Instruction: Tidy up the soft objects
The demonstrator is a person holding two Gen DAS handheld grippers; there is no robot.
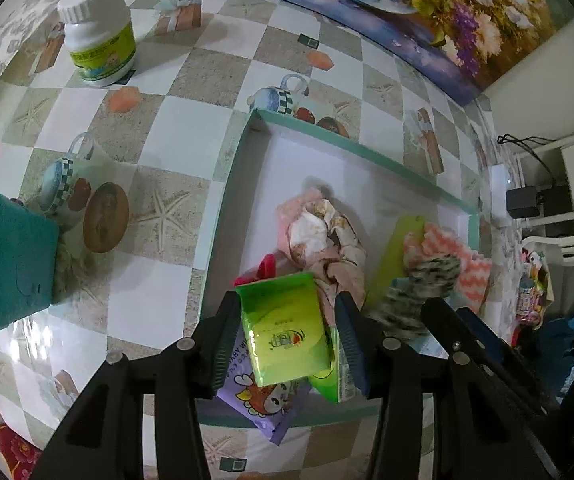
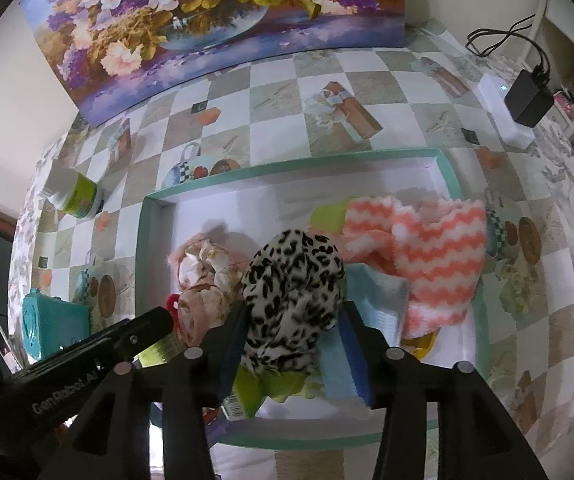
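Note:
A teal-rimmed white tray (image 1: 243, 152) (image 2: 147, 240) lies on the checkered table. My left gripper (image 1: 287, 312) is shut on a green tissue pack (image 1: 287, 336), held over the tray's near left part above a purple wipes pack (image 1: 255, 396). My right gripper (image 2: 291, 320) is shut on a leopard-print cloth (image 2: 291, 280), held over the tray's middle; the cloth also shows blurred in the left wrist view (image 1: 419, 292). A crumpled pink floral cloth (image 1: 323, 236) (image 2: 203, 272) and a pink-white zigzag cloth (image 1: 459, 256) (image 2: 427, 248) lie in the tray.
A white bottle with a green label (image 1: 99, 36) (image 2: 75, 192) stands at the table's far left. A teal plastic box (image 1: 3, 260) (image 2: 55, 320) sits left of the tray. A flower painting (image 2: 207, 20) leans at the back. A white box and black adapter (image 2: 527, 96) are at far right.

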